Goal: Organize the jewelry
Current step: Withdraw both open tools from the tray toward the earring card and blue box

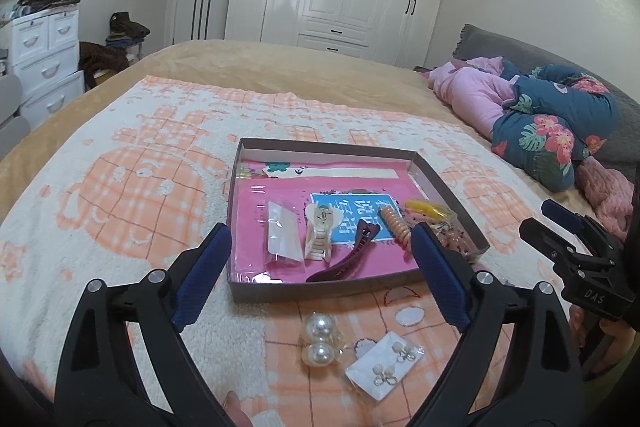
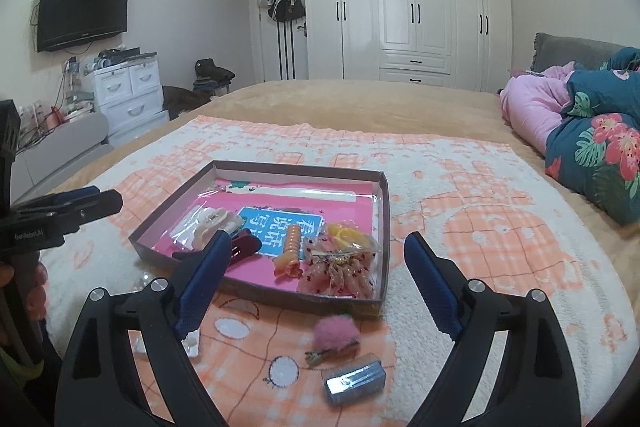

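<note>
A shallow cardboard box [image 1: 452, 195] with a pink lining lies on the peach-and-white blanket. In it are a clear packet [image 1: 284, 235], a cream claw clip [image 1: 320, 233], a dark red hair clip [image 1: 344, 259], an orange spiral hair tie [image 1: 396, 227] and beaded pink pieces [image 2: 344, 275]. Two large pearls [image 1: 318, 341] and an earring card [image 1: 384, 367] lie on the blanket in front of the box. A pink pompom clip [image 2: 332, 337] and a small silver box [image 2: 356, 379] lie near its right corner. My left gripper [image 1: 320, 231] and right gripper [image 2: 318, 241] hover open before the box, holding nothing.
Folded pink and floral bedding [image 1: 552, 131] is piled on the bed at the right. White plastic drawers [image 1: 44, 63] stand past the bed's left side. A white wardrobe [image 2: 416, 15] fills the far wall. The blanket reaches well beyond the box on all sides.
</note>
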`<state>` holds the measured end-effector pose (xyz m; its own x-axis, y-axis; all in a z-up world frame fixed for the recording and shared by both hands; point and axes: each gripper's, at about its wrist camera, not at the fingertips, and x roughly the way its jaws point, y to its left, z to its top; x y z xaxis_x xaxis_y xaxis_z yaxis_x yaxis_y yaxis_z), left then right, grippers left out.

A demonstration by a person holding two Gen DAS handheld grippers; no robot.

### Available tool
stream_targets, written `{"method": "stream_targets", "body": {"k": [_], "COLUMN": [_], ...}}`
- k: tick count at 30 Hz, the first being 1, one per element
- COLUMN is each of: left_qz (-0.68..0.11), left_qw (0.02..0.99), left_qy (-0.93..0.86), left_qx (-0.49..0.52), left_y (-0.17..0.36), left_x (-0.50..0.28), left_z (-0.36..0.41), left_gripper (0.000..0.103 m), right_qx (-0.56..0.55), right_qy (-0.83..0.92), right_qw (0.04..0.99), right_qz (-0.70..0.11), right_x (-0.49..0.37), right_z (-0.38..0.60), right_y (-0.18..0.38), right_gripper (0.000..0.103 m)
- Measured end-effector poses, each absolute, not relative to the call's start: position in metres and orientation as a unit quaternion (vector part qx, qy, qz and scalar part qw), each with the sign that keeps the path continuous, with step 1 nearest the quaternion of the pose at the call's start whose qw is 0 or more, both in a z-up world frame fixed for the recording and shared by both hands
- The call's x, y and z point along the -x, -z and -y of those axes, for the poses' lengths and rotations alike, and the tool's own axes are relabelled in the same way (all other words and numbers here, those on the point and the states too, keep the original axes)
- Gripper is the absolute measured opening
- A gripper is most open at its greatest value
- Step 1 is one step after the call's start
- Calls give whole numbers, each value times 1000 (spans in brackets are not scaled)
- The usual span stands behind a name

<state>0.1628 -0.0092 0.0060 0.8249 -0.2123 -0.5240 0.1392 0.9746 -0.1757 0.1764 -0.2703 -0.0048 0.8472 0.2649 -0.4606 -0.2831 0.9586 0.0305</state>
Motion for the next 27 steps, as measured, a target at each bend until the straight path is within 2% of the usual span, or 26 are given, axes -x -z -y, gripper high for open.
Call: {"method": "stream_targets", "body": {"k": [27], "left_qz": [-295], "left_qw": [945], "left_qy": [133], "left_qx": [41], "left_y": [5], "left_x": [-139], "left_z": [31], "left_gripper": [83], "right_qx": [12], "right_qy": [-115], "right_qw": [957], "right_qz": [-267], "right_x": [-144], "right_z": [294], "right_y": [22], "right_gripper": [86]}}
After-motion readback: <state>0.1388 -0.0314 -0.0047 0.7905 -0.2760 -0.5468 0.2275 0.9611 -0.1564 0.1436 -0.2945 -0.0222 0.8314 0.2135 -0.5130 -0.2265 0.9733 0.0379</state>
